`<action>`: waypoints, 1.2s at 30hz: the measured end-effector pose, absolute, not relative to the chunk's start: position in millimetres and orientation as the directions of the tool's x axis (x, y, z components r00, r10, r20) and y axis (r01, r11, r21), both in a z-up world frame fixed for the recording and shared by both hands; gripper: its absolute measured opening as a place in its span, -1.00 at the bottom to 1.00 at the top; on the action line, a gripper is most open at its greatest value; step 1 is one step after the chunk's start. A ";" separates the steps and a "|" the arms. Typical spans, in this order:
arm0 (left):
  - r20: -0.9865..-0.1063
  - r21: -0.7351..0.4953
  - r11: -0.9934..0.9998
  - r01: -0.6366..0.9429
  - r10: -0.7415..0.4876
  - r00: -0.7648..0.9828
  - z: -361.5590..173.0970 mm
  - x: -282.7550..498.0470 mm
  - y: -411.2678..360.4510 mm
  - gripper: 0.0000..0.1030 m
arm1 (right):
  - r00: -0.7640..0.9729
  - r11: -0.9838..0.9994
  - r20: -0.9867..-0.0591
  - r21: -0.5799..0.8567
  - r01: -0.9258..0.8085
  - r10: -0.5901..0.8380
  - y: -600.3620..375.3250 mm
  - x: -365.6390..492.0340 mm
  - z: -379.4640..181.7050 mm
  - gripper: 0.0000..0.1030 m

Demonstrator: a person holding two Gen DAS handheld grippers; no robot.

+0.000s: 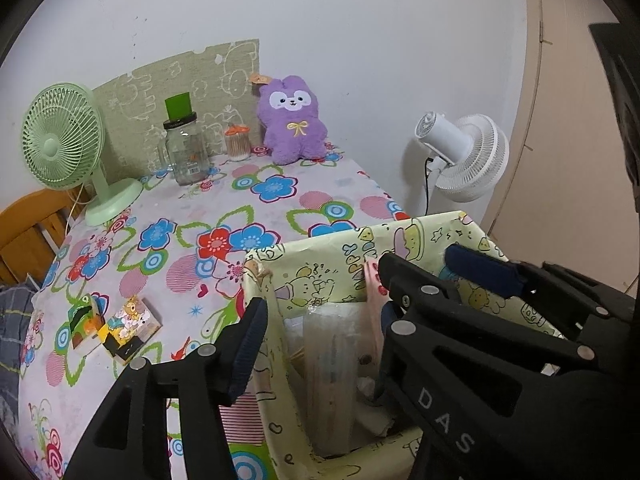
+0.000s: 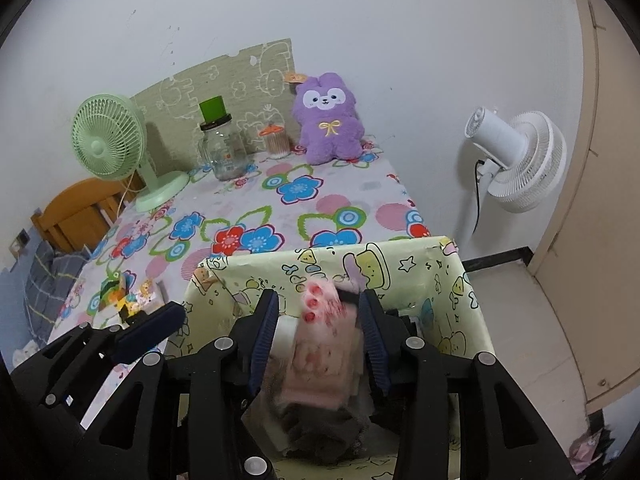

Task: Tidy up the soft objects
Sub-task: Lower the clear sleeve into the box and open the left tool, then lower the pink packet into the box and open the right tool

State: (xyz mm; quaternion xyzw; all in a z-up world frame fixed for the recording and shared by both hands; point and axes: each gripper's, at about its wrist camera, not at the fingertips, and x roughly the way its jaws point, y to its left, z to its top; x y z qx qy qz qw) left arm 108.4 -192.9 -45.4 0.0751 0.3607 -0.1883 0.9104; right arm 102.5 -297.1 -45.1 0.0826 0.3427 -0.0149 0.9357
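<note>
Floral tablecloth [image 1: 248,200], white wall [image 1: 360,40]

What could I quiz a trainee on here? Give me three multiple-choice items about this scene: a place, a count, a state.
1. Where does the purple plush sit?
A. In the box
B. At the table's far edge, by the wall
C. On the floor

2. How many fans are in view?
A. One
B. Two
C. Three

3. How is the left gripper?
A. Open, astride the box wall
B. Shut on the plush
C. Shut on a jar

Answers:
1 B: it stands beside the swab jar, against the wall.
2 B: a green fan on the table, a white fan on the floor.
3 A: its fingers straddle the box wall.
</note>
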 end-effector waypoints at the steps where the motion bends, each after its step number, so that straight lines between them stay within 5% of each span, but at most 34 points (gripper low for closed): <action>1: -0.687 -0.007 0.914 0.405 -0.299 0.663 -45.5 108.5 -192.5 0.33 | 0.763 0.986 -0.646 0.149 0.080 0.036 -297.1 102.5 -45.0 0.17; 2: -0.684 -0.013 0.911 0.412 -0.309 0.661 -44.7 107.5 -192.2 0.39 | 0.762 0.984 -0.646 0.159 0.076 0.045 -297.3 102.1 -45.0 0.34; 12: -0.665 -0.010 0.909 0.416 -0.317 0.676 -35.8 98.7 -186.6 0.57 | 0.771 0.981 -0.636 0.174 0.089 0.043 -294.2 90.3 -36.3 0.59; 36: -0.591 0.009 0.918 0.397 -0.315 0.742 1.5 67.3 -145.6 0.85 | 0.836 0.990 -0.549 0.113 0.081 -0.006 -253.1 48.6 7.5 0.85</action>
